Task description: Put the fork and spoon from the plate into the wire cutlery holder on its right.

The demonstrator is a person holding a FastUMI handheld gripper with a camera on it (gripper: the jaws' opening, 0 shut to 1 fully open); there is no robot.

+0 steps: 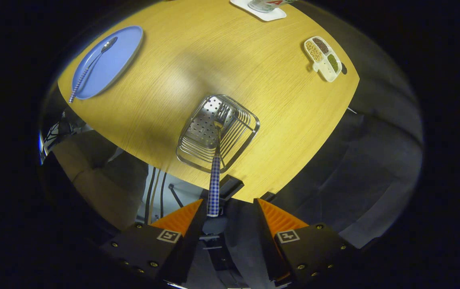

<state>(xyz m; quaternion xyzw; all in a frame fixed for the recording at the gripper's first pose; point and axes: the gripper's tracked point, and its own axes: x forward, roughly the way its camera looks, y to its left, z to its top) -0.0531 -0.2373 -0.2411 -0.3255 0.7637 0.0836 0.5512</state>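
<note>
I look down on a wooden table (230, 60). The wire cutlery holder (252, 127) stands near the table's near edge, just ahead of my fingers. A fork (214, 184) with a blue checked handle leans in it, tines down inside and handle end rising toward me, beside my left finger. My gripper (229, 204) is open, and only the left finger is near the handle. Far beyond, to the holder's left, a blue plate (119, 54) carries a spoon (92, 65) with the same checked handle.
A white divided dish (323, 58) with beans and seeds sits beyond the holder to the right. A white mat (262, 12) with a glass on it lies at the far edge. Below the near table edge are cables (155, 188) and a dark clamp (230, 186).
</note>
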